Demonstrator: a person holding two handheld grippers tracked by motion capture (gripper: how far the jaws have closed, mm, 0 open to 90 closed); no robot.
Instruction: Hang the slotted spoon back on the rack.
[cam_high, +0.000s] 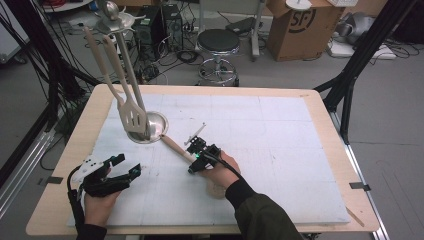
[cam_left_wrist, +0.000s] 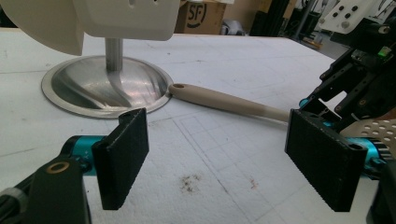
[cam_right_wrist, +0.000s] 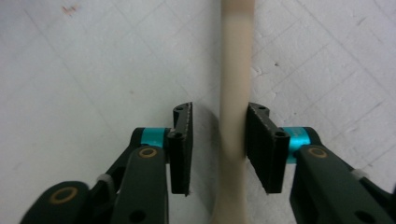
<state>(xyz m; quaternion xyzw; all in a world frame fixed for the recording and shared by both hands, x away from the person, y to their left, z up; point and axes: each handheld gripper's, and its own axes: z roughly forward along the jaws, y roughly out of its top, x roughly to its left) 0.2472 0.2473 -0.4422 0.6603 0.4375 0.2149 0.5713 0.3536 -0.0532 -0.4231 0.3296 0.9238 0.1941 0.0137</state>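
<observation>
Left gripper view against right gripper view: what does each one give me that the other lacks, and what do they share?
Left gripper view: the round metal stand base, a white spatula head hanging above it, and the left tongs, open and empty. Right gripper view: the right tongs straddling the beige handle, one pad against it, a gap at the other. Shared: the beige handle lying on the white board.
</observation>
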